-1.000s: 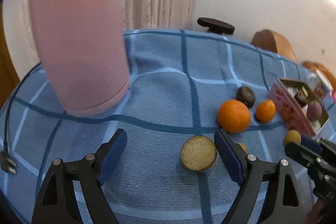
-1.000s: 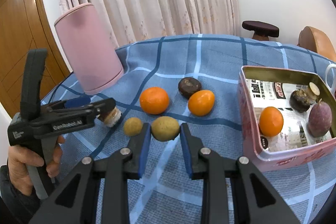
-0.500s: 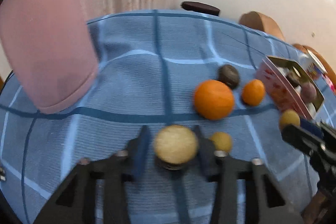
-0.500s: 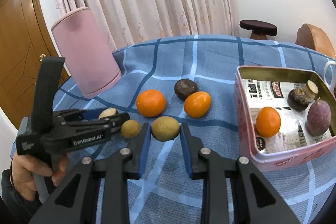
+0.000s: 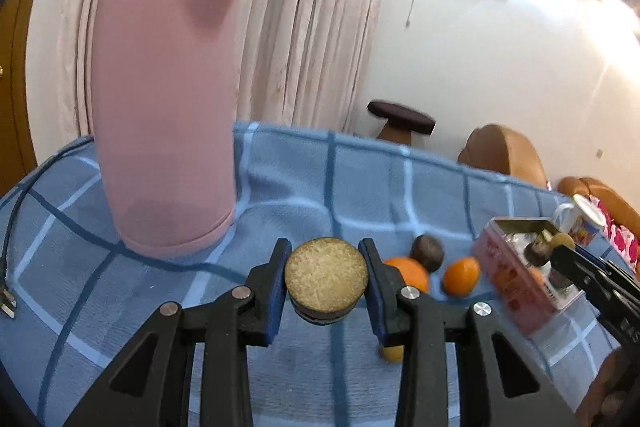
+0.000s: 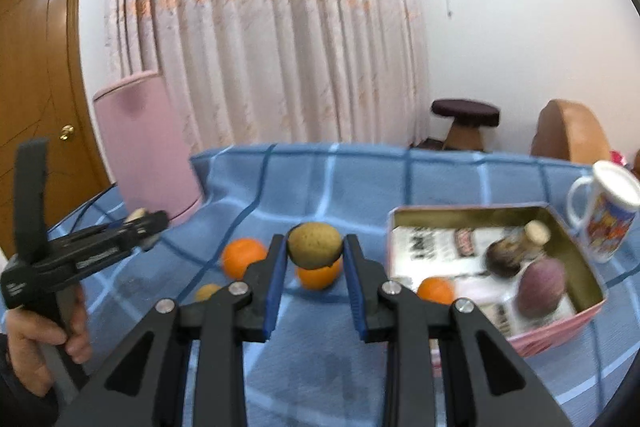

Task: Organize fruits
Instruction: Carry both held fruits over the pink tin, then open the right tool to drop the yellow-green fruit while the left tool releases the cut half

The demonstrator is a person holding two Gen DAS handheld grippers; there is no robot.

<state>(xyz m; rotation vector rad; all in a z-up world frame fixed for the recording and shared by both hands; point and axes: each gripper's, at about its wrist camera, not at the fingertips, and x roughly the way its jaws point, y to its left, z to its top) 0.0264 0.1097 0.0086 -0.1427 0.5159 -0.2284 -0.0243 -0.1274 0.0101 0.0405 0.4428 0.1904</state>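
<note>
Left claw (image 5: 326, 283) just clamped the cut fruit half (image 5: 326, 277); right claw (image 6: 314, 257) holds the tan fruit (image 6: 315, 245). Both lifted off the counter (image 5: 360, 183), tin (image 6: 496, 217) next, I'd say.

Room bright, daylight-type light from upper right in both views. Strong glare blows out the white wall (image 5: 552, 39) at the upper right of the left wrist view; milder washout on the same wall (image 6: 520, 27) in the right wrist view. Heavy fisheye: black vignette in all corners, the curtain (image 6: 256, 27) and the blue checked cloth (image 5: 360, 179) bow near the edges. Motion blur over both frames, worst on the tin (image 6: 560, 323) and mug (image 6: 612, 211) at the cloth's right edge. Soft shadows on the cloth under both grippers. Pink cylinder (image 5: 164, 115) soft, smeared.
</note>
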